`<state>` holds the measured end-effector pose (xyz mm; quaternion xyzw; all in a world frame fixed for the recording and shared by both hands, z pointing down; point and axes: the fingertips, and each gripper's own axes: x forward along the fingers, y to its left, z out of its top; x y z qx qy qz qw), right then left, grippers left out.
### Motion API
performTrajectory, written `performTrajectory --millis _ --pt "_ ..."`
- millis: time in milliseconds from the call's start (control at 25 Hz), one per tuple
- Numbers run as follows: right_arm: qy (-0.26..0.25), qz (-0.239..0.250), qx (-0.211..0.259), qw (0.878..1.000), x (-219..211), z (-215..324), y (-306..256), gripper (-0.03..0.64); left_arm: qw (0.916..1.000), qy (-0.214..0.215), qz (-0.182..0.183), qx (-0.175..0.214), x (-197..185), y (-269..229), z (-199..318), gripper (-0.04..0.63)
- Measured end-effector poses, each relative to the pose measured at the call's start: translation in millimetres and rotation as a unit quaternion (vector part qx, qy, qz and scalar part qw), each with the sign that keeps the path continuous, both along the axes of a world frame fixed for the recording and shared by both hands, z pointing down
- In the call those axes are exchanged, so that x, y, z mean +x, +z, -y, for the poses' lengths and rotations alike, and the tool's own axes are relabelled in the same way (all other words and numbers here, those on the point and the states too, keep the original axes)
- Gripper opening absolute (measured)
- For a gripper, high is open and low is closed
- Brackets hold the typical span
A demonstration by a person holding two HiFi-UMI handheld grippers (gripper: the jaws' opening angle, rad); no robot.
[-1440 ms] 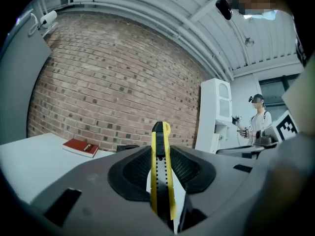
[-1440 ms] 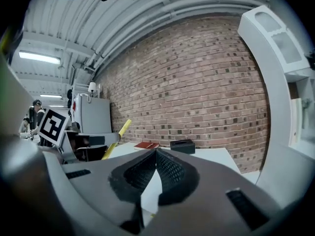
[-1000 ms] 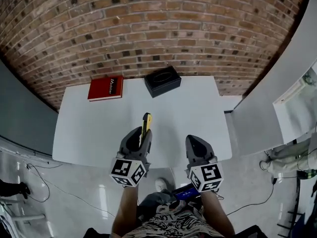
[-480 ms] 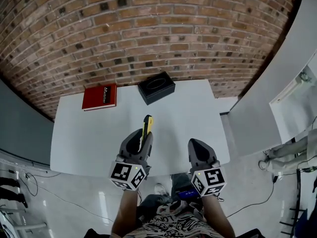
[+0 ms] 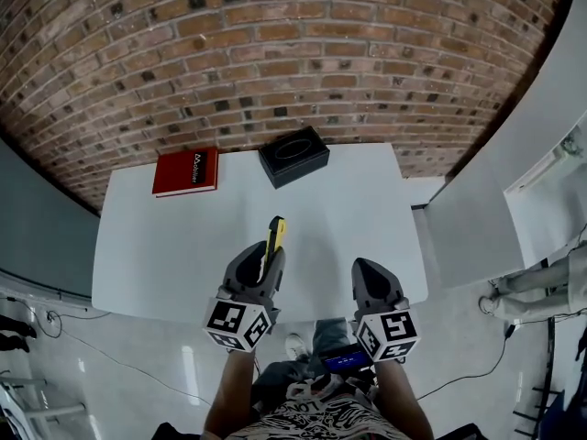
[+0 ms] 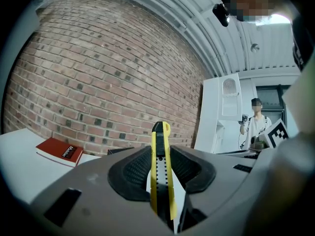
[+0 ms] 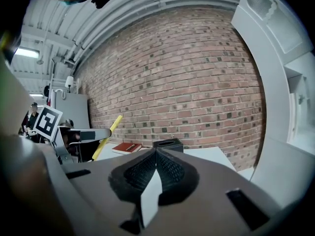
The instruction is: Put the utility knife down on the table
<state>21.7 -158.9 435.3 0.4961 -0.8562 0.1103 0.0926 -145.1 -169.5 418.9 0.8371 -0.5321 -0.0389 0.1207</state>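
The left gripper point(image 5: 260, 262) pinches the knife point(image 5: 273, 234) between its pads, taking it at the back part of the body, so that the yellow front part stands out past the jaws toward the far edge of the table point(image 5: 156, 255). The knife is over the near part of the table, about the middle of the near edge. In the right gripper view it seems to be in the air and not resting on the top. The right gripper point(image 5: 370, 278) is beside it, to the right, with its jaws pressed together and nothing between them. The knife is probably light and stiff, with a smooth plastic body that can slip or turn in the pads. A hold across the flat sides, as it is now, looks the safest one. Whether the blade is out cannot be told, so the front end is better not pushed into the top. There is much free room: the middle and the left part of the table are bare. A red book point(image 5: 187, 170) lies at the far left corner and a black box point(image 5: 293, 156) at the far edge, both well apart from the knife. The near edge is close under the grippers, so the knife should probably go down a little farther in.
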Motion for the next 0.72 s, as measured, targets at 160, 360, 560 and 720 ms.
performTrajectory --millis 160,360,560,720 --pt "-0.001 -0.003 -0.008 1.0 -2 -1 8 0.005 0.9999 0.002 0.007 -0.011 -2 11 3 0.123" --pt "0.005 -0.007 -0.016 1.0 3 2 17 0.005 0.9991 0.022 0.03 -0.022 8 24 9 0.123" --pt "0.013 -0.012 -0.031 0.999 11 8 31 0.005 0.9971 0.031 0.046 -0.051 18 51 13 0.123" --pt "0.014 -0.021 -0.049 0.998 21 16 50 0.005 0.9952 0.034 0.036 -0.084 27 79 18 0.123"
